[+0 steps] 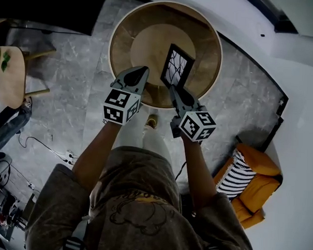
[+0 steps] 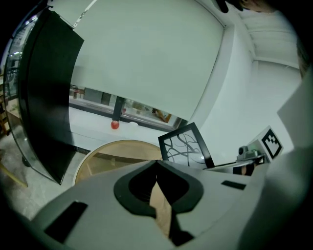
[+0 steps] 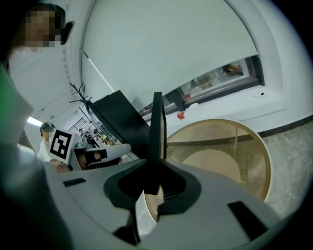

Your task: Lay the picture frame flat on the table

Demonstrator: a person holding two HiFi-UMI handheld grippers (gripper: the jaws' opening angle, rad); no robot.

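- Nearest the body, left claw [image 1: 142, 70], jaws together and empty; best held clear of the frame.
- Just ahead, right claw [image 3: 155, 168] clamped on the lower edge of the picture frame [image 1: 177, 66], upright over the round surface [image 1: 150, 41].
- Farther out: rest bottom edge first, tip back slowly, release once flat.

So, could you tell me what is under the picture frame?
The round table shows around the picture frame, gripped by the right tool; the patch directly beneath is covered.
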